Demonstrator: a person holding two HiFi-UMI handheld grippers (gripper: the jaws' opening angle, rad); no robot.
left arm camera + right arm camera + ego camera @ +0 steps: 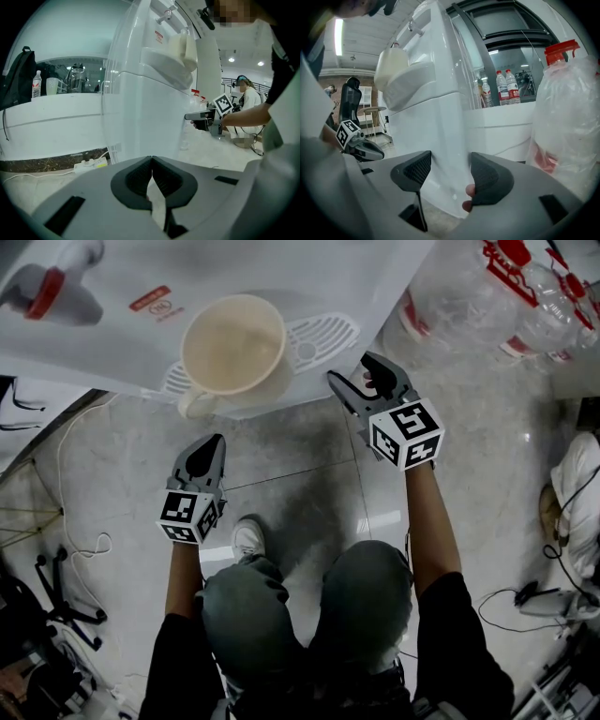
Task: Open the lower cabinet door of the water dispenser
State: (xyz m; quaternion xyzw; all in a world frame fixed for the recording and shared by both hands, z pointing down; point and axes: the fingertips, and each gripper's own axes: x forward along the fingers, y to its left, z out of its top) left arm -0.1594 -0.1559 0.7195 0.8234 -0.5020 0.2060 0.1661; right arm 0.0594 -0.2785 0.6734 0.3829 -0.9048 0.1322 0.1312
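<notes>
The white lower cabinet door forms the front of the tall white water dispenser, below its cup shelf, and lies flush with the body. The right gripper has its jaws spread wide and framing the door's corner edge; whether either pad touches the dispenser I cannot tell. In the head view this gripper reaches in under the slotted white drip tray. The left gripper is lower and further back from the dispenser, its jaws pressed together at the tips with nothing pinched between them. A cream mug stands on the tray — what it holds is unclear. To the right, just beside the dispenser, clear plastic-wrapped water bottles with red caps stand on the grey tiled floor.
</notes>
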